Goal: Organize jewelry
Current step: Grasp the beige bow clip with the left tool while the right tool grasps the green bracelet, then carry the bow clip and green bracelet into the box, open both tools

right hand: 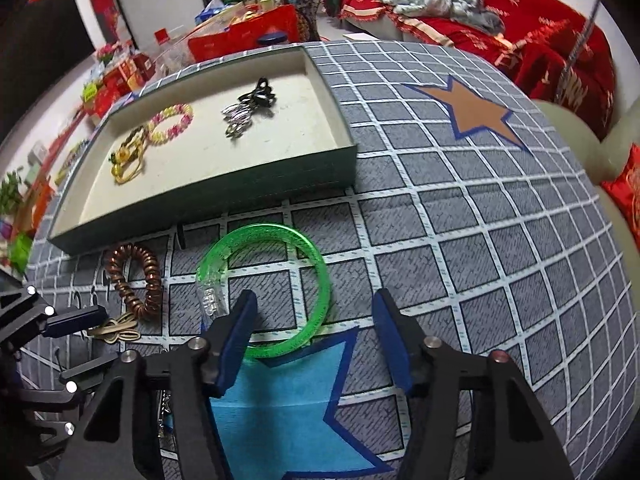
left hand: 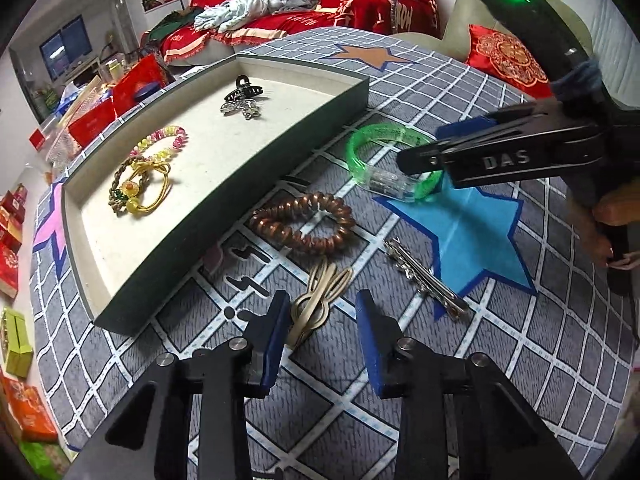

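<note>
Left wrist view: left hand-held gripper (left hand: 322, 312) points down at the checked surface (left hand: 520, 340), jaws parted around a beige hair tie (left hand: 318, 300); its left pad looks to touch the tie, the right pad stands clear, so no grip yet. Only this view shows the silver barrette (left hand: 424, 276), at 1 o'clock from the tie, its far end on the blue star patch (left hand: 472, 232), and a person's fingers (left hand: 612, 248) at the 3 o'clock edge. Right hand-held gripper (left hand: 420, 160) enters from 3 o'clock, tip over the green bangle (left hand: 394, 164).

Right wrist view: right hand-held gripper (right hand: 312, 320) is open, straddling the bangle's (right hand: 264, 288) near rim; the left pad sits inside the ring, the right pad outside, neither pressing. The left hand-held gripper (right hand: 72, 320) shows at 9 o'clock. Copper spiral tie (right hand: 134, 280) lies at 10 o'clock from the bangle, just in front of the tray (right hand: 208, 200).

Count, loose on surface: 1 bangle, 1 copper spiral tie, 1 beige tie, 1 barrette.

Count, in tray: 1 pink-yellow spiral tie (left hand: 166, 142), 1 yellow knotted tie (left hand: 150, 190), 1 braided bracelet (left hand: 124, 184) (overlapping the yellow one), 1 black claw clip (left hand: 244, 88), silver pieces (left hand: 240, 108) touching it; number unclear.

Star patches: 3 in left view (orange (left hand: 366, 56), blue, pink (left hand: 50, 228)), 2 in right view.
</note>
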Available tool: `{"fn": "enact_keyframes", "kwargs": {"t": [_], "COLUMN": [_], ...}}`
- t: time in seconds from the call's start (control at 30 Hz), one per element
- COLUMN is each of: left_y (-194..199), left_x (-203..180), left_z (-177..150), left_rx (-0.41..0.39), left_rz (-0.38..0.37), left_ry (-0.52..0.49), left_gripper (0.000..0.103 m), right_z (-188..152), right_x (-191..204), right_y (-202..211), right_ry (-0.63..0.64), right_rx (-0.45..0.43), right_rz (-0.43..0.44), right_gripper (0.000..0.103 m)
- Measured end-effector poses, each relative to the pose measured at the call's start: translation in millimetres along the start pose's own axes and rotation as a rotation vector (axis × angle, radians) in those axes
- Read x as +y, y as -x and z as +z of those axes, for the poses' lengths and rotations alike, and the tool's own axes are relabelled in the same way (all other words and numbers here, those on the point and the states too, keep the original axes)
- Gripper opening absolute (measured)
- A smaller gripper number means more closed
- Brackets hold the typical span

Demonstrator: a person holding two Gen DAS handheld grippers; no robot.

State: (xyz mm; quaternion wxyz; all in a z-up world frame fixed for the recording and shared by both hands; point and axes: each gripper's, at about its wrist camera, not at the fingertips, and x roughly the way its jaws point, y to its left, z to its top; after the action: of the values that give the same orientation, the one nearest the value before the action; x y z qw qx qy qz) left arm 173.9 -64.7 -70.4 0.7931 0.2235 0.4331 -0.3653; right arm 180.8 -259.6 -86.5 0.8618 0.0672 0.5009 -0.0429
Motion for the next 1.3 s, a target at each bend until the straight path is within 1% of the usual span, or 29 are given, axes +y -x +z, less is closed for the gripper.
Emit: {"fn": "enact_keyframes", "kwargs": {"t": [0.03, 0.07, 0.1, 0.13, 0.17, 0.2, 0.23, 0.27, 0.3, 0.33, 0.37, 0.4, 0.5, 0.57, 0.8, 1.07, 1.3], "left_y": [0.4, 0.5, 1.1, 1.9, 2.5, 2.4, 2.8, 3.9, 5.0, 6.0, 6.9, 9.0, 12.7, 12.3, 20.0, 40.5, 58.0], "left_x": [-1.9, -3.0, -4.0, -5.4, -6.0, -5.7, -5.2, -4.9, -4.4, -3.5, -3.0, -2.2, 1.1, 1.0, 4.5, 12.5, 33.5], "left_z": [-0.6, -0.9, -1.2, -2.3, -3.4, -3.6, -4.3, -5.7, -7.2, -8.5, -9.2, -10.0, -12.5, -14.1, -17.8, -9.6, 5.0], "left_rx": [0.001, 0.002, 0.002, 0.0, -0.003, -0.006, -0.009, -0.013, -0.017, -0.021, -0.025, -0.035, -0.042, -0.047, -0.074, -0.133, -0.199], "left_rz": [-0.001, -0.007, 0.001, 0.011, 0.016, 0.017, 0.018, 0.018, 0.019, 0.021, 0.021, 0.02, 0.024, 0.034, 0.025, 0.03, 0.067], "left_ry": [-0.003, 0.001, 0.007, 0.014, 0.023, 0.032, 0.044, 0.057, 0.072, 0.087, 0.099, 0.114, 0.16, 0.172, 0.236, 0.299, 0.359], "left_gripper": [0.039, 0.035, 0.035, 0.035, 0.035, 0.035, 0.035, 0.035, 0.035, 0.035, 0.031, 0.022, 0.022, 0.022, 0.022, 0.022, 0.022], "right_z": [0.0, -0.3, -0.4, -0.8, -1.2, -1.4, -1.8, -2.3, -2.1, -2.7, -2.8, -3.1, -5.1, -5.0, -3.8, 0.8, 17.0], "right_x": [2.7, 5.1, 7.2, 9.3, 10.1, 11.0, 11.6, 12.1, 11.9, 11.8, 11.2, 10.5, 7.5, 6.8, 4.9, 9.2, 19.6], "right_y": [-0.3, -0.1, -0.2, -0.1, 0.4, 0.9, 1.5, 2.1, 2.2, 2.7, 2.9, 3.3, 6.1, 8.5, 25.4, 45.6, 57.4], "right_ry": [0.014, 0.025, 0.036, 0.045, 0.049, 0.053, 0.054, 0.057, 0.058, 0.058, 0.055, 0.051, 0.037, 0.036, 0.034, 0.038, 0.06], "right_rx": [0.0, 0.0, -0.001, -0.001, -0.002, -0.004, -0.004, -0.004, -0.004, -0.006, -0.008, -0.011, -0.02, -0.027, -0.062, -0.094, -0.124], "right_rz": [-0.008, -0.017, -0.025, -0.03, -0.031, -0.031, -0.032, -0.03, -0.03, -0.03, -0.029, -0.029, -0.024, -0.024, -0.006, 0.036, 0.064], "right_gripper": [0.055, 0.051, 0.048, 0.044, 0.036, 0.032, 0.024, 0.019, 0.017, 0.012, 0.009, 0.008, 0.008, 0.008, 0.008, 0.008, 0.008]}}
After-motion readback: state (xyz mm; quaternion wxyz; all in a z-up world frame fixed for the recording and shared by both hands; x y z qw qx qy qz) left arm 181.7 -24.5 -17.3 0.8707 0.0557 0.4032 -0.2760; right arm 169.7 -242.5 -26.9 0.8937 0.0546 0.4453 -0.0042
